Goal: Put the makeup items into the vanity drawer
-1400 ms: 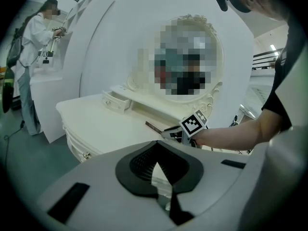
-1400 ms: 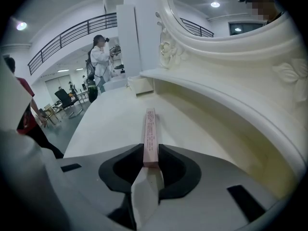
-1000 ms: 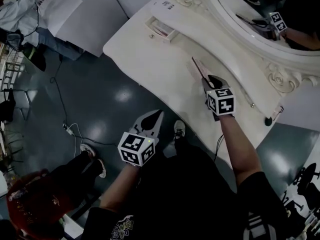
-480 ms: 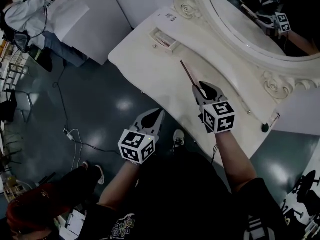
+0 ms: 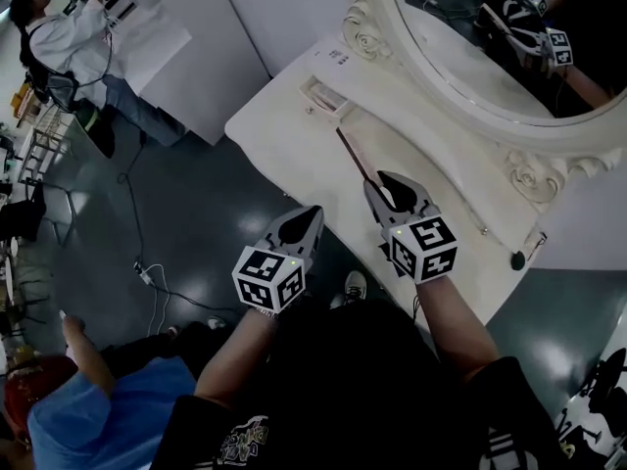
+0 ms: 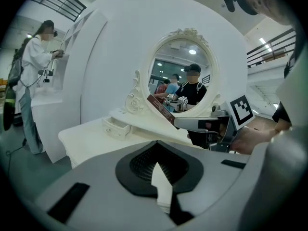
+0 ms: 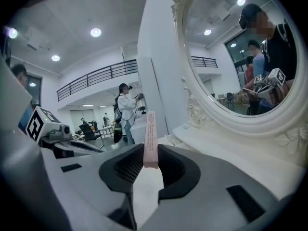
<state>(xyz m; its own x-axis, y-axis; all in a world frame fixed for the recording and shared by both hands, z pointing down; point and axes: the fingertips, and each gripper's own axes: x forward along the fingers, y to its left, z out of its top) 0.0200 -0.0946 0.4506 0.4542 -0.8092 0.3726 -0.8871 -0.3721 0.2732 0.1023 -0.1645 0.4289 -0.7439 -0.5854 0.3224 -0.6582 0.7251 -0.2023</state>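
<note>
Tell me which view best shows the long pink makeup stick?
The right gripper view: the long pink makeup stick is close, clamped in the right tongs. The head view shows a thin dark sliver, the left gripper view a slanted bar.

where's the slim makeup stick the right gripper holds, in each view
Head view: makeup stick at centre, jutting up-left from the right gripper.
Left gripper view: makeup stick at centre, slanting below the mirror.
Right gripper view: makeup stick at centre, upright between the jaws.
Shared landmark: oval mirror.
</note>
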